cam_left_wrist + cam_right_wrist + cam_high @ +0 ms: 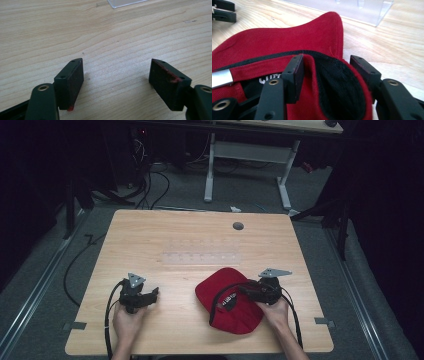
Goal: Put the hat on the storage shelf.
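The red cap point(227, 302) carries white lettering on a band inside its opening, but I can read none of it: in the right gripper view only the tops of a few white letters peek out above my gripper's body, and in the high view the writing is too small. A silver-grey tab point(220, 78) sits on the same band, blank as far as I can see.

The cap lies on the tabletop point(165, 235) toward the near edge, right of the middle, well in from the right edge. My right gripper point(250, 291) comes at it from the right side. Its jaws straddle a raised fold of the cap's rim, red outside and black-lined inside; the left jaw lies against the fabric, while the right jaw seems just clear of it, so I cannot call it a pinch yet.

My left gripper point(116, 83) sits near the near-left part of the tabletop, well apart from the cap, its jaws spread over bare wood with nothing between them. A clear plastic rack point(201, 253) lies beyond the cap, around mid-table.
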The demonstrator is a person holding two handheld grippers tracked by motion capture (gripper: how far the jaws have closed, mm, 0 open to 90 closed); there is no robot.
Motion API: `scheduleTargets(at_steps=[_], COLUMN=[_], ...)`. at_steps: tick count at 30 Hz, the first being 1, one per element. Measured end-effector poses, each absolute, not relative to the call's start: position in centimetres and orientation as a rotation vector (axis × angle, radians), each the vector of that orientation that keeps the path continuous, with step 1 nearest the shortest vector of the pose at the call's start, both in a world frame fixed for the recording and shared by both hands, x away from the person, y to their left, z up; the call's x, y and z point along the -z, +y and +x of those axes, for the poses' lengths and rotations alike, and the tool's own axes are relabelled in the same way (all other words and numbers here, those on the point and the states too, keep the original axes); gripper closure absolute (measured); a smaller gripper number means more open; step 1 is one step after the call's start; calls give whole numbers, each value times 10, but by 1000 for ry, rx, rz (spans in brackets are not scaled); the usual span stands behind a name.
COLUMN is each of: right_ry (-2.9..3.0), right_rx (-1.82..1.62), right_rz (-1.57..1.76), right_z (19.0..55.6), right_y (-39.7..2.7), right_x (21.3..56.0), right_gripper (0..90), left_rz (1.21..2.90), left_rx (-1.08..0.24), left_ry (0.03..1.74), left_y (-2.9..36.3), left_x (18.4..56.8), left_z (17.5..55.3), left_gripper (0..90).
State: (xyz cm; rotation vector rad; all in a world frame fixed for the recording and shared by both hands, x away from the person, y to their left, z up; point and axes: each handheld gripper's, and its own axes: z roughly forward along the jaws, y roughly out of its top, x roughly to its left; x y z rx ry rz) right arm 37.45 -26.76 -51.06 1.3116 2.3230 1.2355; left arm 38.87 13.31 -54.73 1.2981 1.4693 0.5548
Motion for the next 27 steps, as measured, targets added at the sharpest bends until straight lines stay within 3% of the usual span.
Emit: scheduleTargets(at_steps=[16,27], right_ry=[2386,2381], right_rx=[-1362,-1356], right_rz=[1283,1277], right_z=[376,370], right_y=[-273,-273], right_x=[511,501], right_gripper=[767,793], left_rz=[1299,1303], left_rx=[-552,-545], left_ry=[1465,1457], left_y=[133,133], left_x=[547,547], left_z=[388,388], left_gripper=[290,306])
